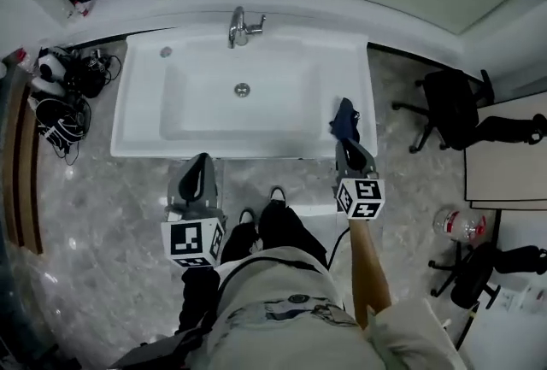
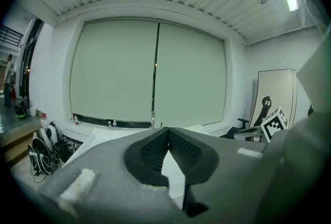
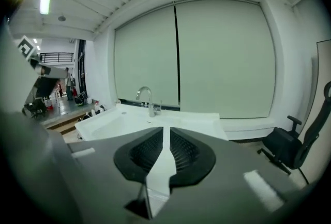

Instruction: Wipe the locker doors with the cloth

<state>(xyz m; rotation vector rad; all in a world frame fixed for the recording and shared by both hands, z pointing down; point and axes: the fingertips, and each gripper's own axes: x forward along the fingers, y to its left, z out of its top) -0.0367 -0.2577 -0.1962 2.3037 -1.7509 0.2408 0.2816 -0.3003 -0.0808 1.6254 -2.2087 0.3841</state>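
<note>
The person stands facing a white sink (image 1: 137,103), feet just short of its front edge, with a gripper held low on each side of the body. The left gripper (image 1: 202,163) points forward over the floor, short of the sink. Its own view shows the jaws pressed together at the tips with nothing between them. The right gripper (image 1: 347,148), on a bare forearm (image 1: 369,270), is at the sink's right front corner, and its jaws stand a narrow slit apart, empty. The left hand and arm are hidden under that gripper and its marker cube (image 1: 192,240). The cloth (image 1: 344,119), dark blue and crumpled into a small heap, lies on the sink's right rim just ahead of the right jaws. Whether they touch it cannot be told, and it does not show in the right gripper view. Beyond stand the faucet (image 1: 243,26) and pale roller blinds (image 3: 222,57)
</note>
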